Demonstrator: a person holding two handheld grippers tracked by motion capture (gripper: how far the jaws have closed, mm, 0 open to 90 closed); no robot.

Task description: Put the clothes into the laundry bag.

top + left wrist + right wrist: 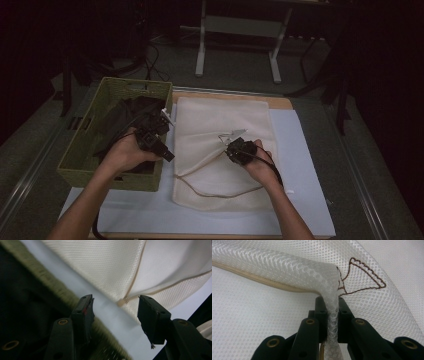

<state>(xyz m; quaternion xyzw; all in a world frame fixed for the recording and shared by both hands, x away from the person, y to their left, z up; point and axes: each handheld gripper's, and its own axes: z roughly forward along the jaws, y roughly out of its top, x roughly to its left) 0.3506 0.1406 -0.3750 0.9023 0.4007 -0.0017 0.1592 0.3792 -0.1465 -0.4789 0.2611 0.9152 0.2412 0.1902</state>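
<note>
The high view gives the whole layout: one white sheet (300, 165) covering the table, and one cream mesh bag (225, 130) lying flat in the middle of the frame. At centre left sits one green woven basket (85, 150) with dark clothing (125, 112) in it, too murky to count or sort out.

Two grippers. The left gripper (167, 137) hangs over the basket's right rim, and its own view has the jaws standing apart with nothing between them, just blurred basket edge, sheet and the bag's zipper end below.

The right gripper (231, 142) is right of centre on the bag. From above its jaws are hidden under the hand, but the right gripper view shows them clamped on a pinched-up fold of mesh beside a brown stitched outline (362, 277).
</note>
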